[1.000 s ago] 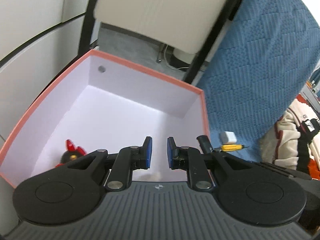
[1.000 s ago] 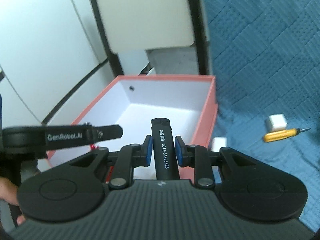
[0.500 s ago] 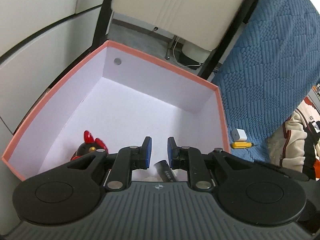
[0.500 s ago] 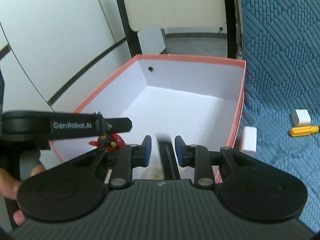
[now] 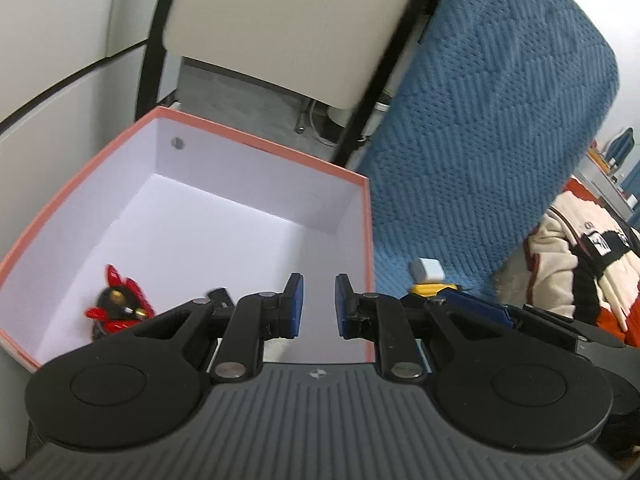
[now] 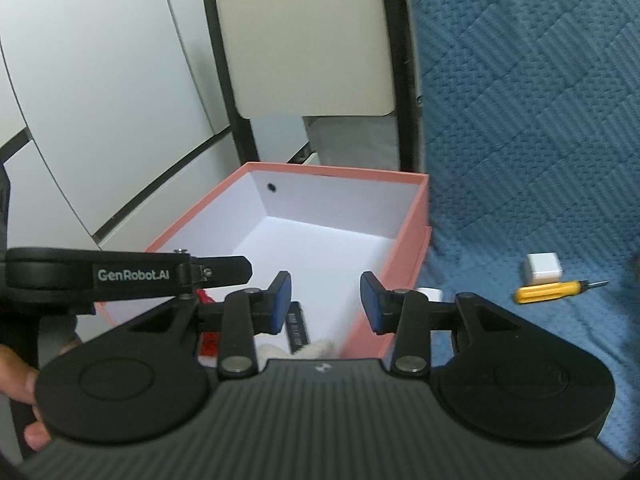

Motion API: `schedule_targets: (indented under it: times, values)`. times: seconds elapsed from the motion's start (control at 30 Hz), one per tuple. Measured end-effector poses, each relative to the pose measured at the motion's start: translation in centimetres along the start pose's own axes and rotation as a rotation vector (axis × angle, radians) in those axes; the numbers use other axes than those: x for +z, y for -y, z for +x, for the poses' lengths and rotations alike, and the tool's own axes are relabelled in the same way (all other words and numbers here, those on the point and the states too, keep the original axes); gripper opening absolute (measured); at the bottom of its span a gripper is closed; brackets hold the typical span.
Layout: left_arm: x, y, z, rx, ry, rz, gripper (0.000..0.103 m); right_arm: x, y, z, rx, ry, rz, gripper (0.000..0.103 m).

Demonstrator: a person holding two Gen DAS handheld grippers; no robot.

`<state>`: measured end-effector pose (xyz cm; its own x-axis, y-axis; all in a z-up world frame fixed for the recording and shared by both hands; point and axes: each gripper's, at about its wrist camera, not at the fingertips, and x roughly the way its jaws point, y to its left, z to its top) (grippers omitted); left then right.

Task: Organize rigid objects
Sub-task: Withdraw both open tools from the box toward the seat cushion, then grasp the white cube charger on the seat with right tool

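Note:
A salmon box (image 5: pixel 256 148) with a white inside stands beside a blue blanket. A red and black toy (image 5: pixel 118 308) lies in its near left corner. A black cylinder with white print (image 6: pixel 298 326) lies on the box floor under my right gripper (image 6: pixel 325 300). The jaws of that gripper are opening, and nothing is between its blue pads. My left gripper (image 5: pixel 318 304) hovers over the near part of the box, shut and holding nothing. It also shows side-on in the right wrist view. On the blanket lie a white cube (image 6: pixel 542 268) and a yellow screwdriver (image 6: pixel 548 291).
A chair with a cream seat (image 5: pixel 280 20) and black legs stands behind the box. A small white block (image 6: pixel 430 292) sits against the box's right wall. Something white and fuzzy (image 6: pixel 316 348) lies in the box's near end. Cream and orange clothing (image 5: pixel 580 248) lies at the right.
My right gripper has opened and let go of the black cylinder, which now lies in the box. Both grippers have drawn back a little from the box.

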<state>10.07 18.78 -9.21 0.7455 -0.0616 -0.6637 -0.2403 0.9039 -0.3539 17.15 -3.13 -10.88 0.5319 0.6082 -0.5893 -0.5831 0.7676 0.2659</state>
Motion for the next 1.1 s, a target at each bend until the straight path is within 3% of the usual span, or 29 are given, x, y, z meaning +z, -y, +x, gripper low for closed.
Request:
schedule_targets:
  times: [0.27,0.53,0.67,0.93,1.03,1.1]
  values:
    - [-1.5,2.9,0.4,-0.006,-0.012,0.003,0.02,-1.7,4.6,-1.6,-0.021,0.015,0.004,0.041]
    - [-2.3,2.1,2.3,0.034,-0.02,-0.028,0.02,-3.2,9.8,1.8,0.035,-0.061,-0.078,0.042]
    - [-2.4,1.5,3.6,0.062,-0.037,-0.033,0.02,-3.8,11.3,4.3,0.098,-0.081,-0.141,0.057]
    - [-1.5,0.9,5.9,0.069,-0.06,-0.038,0.02,-3.4,12.7,10.1,0.234,-0.129,-0.331,0.059]
    - [-1.1,0.8,6.6,0.068,-0.062,-0.047,0.02,-3.3,13.2,11.9,0.267,-0.159,-0.364,0.071]
    - [-1.1,0.8,7.0,0.068,-0.063,-0.05,0.02,-3.2,13.3,12.6,0.301,-0.172,-0.388,0.072]
